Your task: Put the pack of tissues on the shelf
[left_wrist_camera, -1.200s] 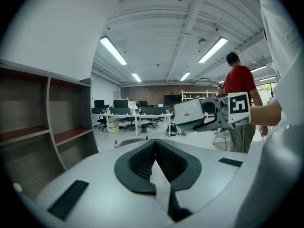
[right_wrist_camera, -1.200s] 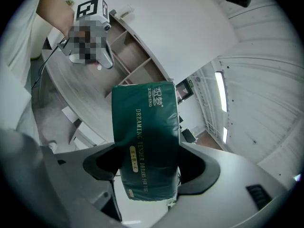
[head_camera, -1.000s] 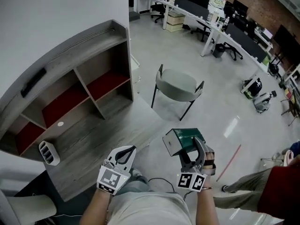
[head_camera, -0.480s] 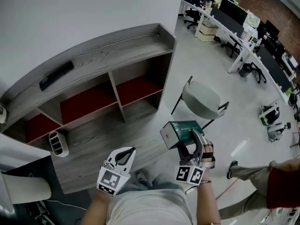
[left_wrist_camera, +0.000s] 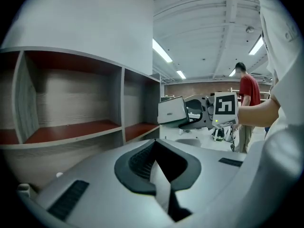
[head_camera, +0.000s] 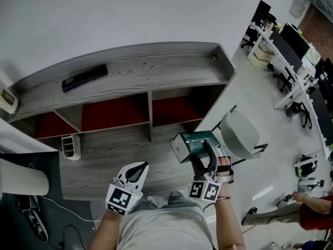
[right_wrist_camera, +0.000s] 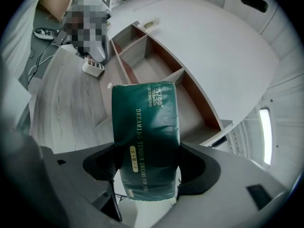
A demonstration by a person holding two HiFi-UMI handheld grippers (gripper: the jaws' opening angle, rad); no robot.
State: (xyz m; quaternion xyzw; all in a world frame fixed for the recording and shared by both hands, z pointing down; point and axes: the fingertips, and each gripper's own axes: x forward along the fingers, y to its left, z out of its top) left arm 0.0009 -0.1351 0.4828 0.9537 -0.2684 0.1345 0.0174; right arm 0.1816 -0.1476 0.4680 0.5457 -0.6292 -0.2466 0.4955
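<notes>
The pack of tissues (head_camera: 193,141) is dark green with a white end, and my right gripper (head_camera: 206,153) is shut on it. It hangs over the right front part of the grey wooden desk (head_camera: 106,158). In the right gripper view the pack (right_wrist_camera: 145,137) stands between the jaws and points at the shelf's compartments (right_wrist_camera: 156,68). The shelf (head_camera: 151,66) has a long top board and red-backed compartments (head_camera: 112,113) below it. My left gripper (head_camera: 137,169) is shut and empty above the desk's front edge. The left gripper view shows the pack (left_wrist_camera: 172,111) at mid-right.
A black remote-like bar (head_camera: 84,77) lies on the shelf's top board. A white slotted holder (head_camera: 70,146) stands on the desk at left. A grey chair (head_camera: 240,134) is right of the desk, and a person in red (head_camera: 315,215) stands at the far right. Cables (head_camera: 31,217) lie on the floor at left.
The view has swung so the shelf now stands straight ahead and closer. Both grippers have moved toward it, the pack still held; the grey chair has shifted to the right.
</notes>
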